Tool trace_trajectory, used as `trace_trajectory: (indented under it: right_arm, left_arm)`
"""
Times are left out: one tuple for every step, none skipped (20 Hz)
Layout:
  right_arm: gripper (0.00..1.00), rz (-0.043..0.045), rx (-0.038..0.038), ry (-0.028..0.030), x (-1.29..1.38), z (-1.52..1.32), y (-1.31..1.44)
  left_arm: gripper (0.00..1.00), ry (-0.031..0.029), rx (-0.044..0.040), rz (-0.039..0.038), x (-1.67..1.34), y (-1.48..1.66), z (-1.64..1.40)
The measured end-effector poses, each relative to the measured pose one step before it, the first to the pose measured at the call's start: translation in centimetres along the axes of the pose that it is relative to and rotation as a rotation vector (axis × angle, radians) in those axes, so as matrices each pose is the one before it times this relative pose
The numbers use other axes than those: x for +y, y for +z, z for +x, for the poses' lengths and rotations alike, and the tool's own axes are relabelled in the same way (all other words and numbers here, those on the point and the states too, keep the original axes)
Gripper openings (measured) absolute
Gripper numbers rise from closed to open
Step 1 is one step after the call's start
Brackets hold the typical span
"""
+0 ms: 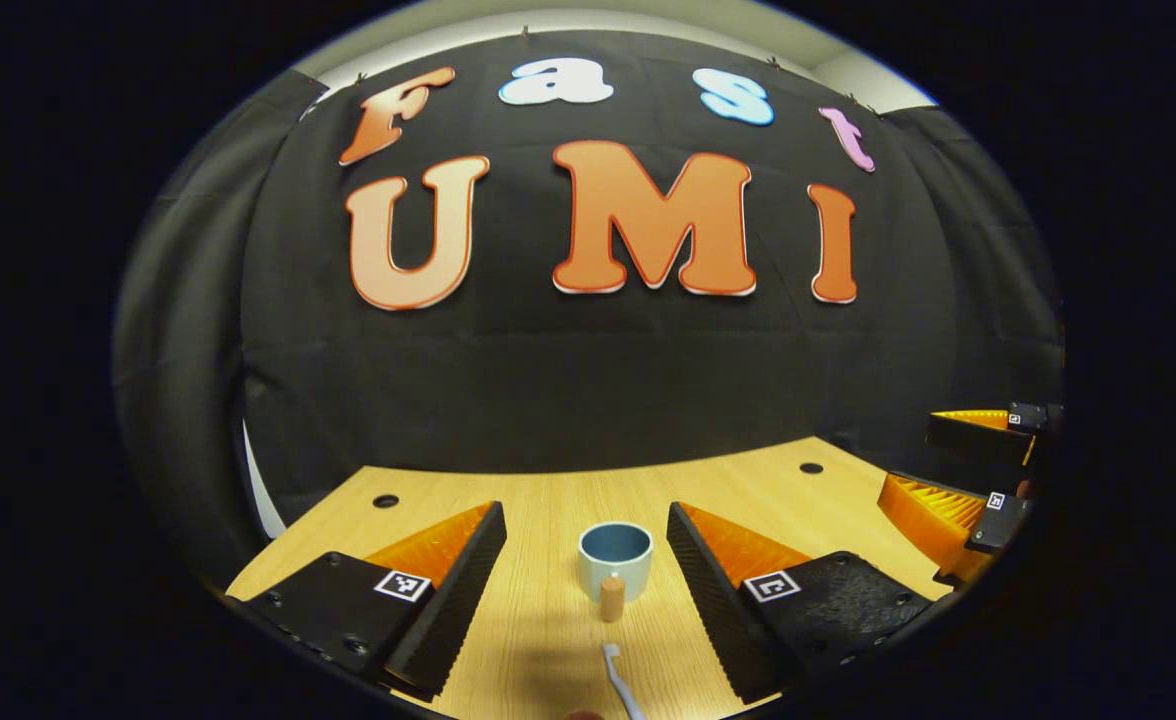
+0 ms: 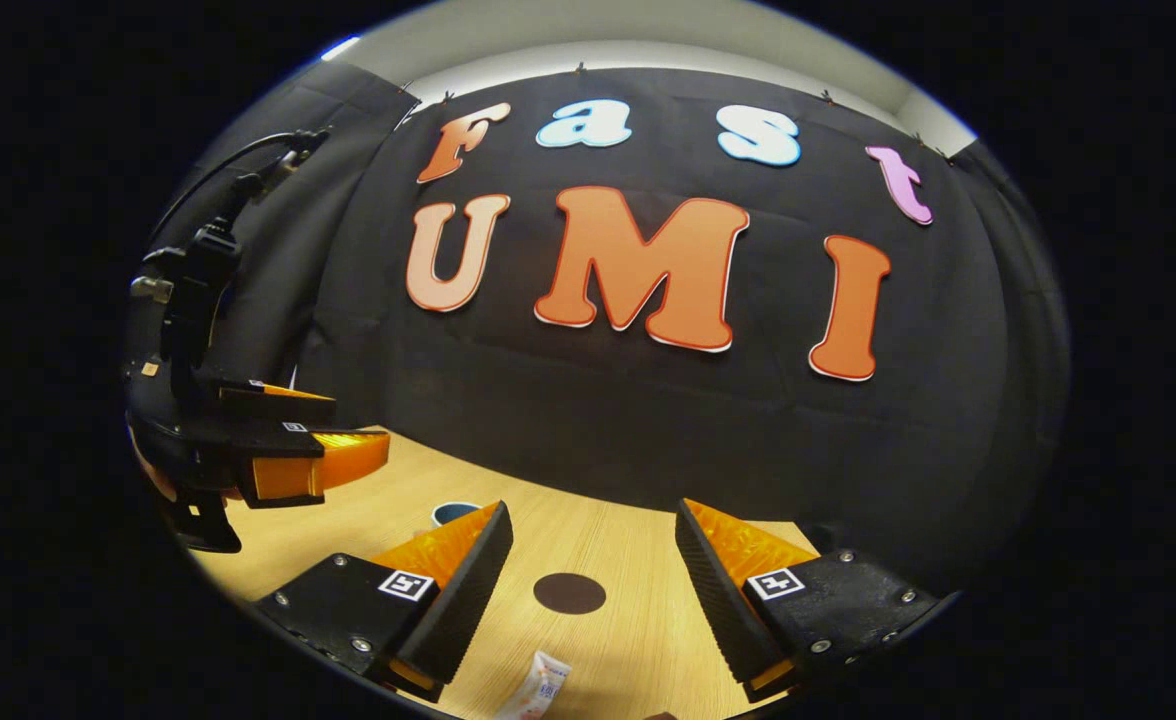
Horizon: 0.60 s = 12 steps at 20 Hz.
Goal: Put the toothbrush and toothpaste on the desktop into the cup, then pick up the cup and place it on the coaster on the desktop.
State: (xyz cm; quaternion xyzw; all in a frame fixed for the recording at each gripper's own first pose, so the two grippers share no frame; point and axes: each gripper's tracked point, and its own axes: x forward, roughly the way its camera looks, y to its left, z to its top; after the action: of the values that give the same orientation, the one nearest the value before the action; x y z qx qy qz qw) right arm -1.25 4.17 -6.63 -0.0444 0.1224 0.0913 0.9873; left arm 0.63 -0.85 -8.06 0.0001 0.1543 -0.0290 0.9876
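A pale cup (image 1: 615,560) with a blue inside stands upright on the wooden desktop (image 1: 548,500), straight ahead between my left gripper's (image 1: 584,510) open fingers. A short tan peg (image 1: 612,598) sits at the cup's near side. The light toothbrush (image 1: 620,680) lies closer, at the bottom edge. In the right gripper view, the dark round coaster (image 2: 569,593) lies between my right gripper's (image 2: 593,508) open fingers, and the toothpaste tube (image 2: 538,690) lies nearer, partly cut off. The cup's rim (image 2: 451,513) peeks out behind the left finger.
The other gripper (image 1: 908,458) hovers open at the right edge of the left gripper view. In the right gripper view, the left gripper (image 2: 358,428) hangs above the desktop's left side. Two small holes (image 1: 385,500) mark the desktop's back. The black cloth wall closes off the rear.
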Motion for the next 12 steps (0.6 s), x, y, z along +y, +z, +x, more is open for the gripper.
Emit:
trace_trajectory:
  right_arm:
    - [0.99,-0.00583,0.02365,0.02447,0.445,0.023,-0.787]
    - [0.98,0.00049,0.03472,0.0165,0.473,0.063,-0.841]
    - [0.95,0.00706,0.03584,0.01359,0.095,0.241,-1.04]
    - [0.95,0.00494,0.04187,0.01074,0.125,0.21,-1.106]
    - [0.95,0.00076,0.04964,0.00266,0.096,0.261,-1.184]
    - [0.94,-0.0003,0.04918,-0.00086,-0.144,0.437,-0.858]
    - [0.95,0.003,0.04528,0.00142,-0.059,0.498,-0.609]
    - [0.95,0.00734,0.04614,0.01062,0.123,0.405,-0.586]
    - [0.92,0.01544,0.04391,0.01295,0.228,0.228,-0.616]
    - [0.92,0.02576,0.03373,0.01921,0.165,0.255,-0.39]
    - [0.89,0.02737,0.02651,0.01725,0.112,0.482,-0.492]
    - [0.88,0.02253,0.02601,0.00627,-0.101,0.539,-0.715]
  left_arm:
    - [0.98,-0.0037,0.02839,0.00004,-0.042,-0.972,0.145]
    - [0.98,-0.00085,0.02917,-0.00115,0.065,-0.789,0.223]
    - [0.98,-0.00578,0.0283,-0.00687,0.071,-0.779,0.312]
    - [0.98,-0.00642,0.02958,-0.01295,-0.042,-0.715,0.124]
    - [0.98,-0.00627,0.03594,-0.0162,-0.086,-0.995,0.256]
    - [0.98,-0.00738,0.04134,-0.00827,-0.095,-0.876,0.402]
    - [0.98,-0.00147,0.04172,-0.00325,0.187,-1.174,0.242]
    - [0.98,-0.00217,0.0412,0.00154,0.041,-0.874,0.403]
    - [0.98,-0.00608,0.03895,0.00359,-0.122,-0.883,0.352]
    - [0.98,-0.00885,0.03781,0.00056,-0.171,-0.722,0.381]
    - [0.98,-0.01931,0.04299,-0.01166,-0.363,-0.753,0.394]
    - [0.98,-0.02902,0.03978,-0.02533,-0.562,-0.65,0.496]
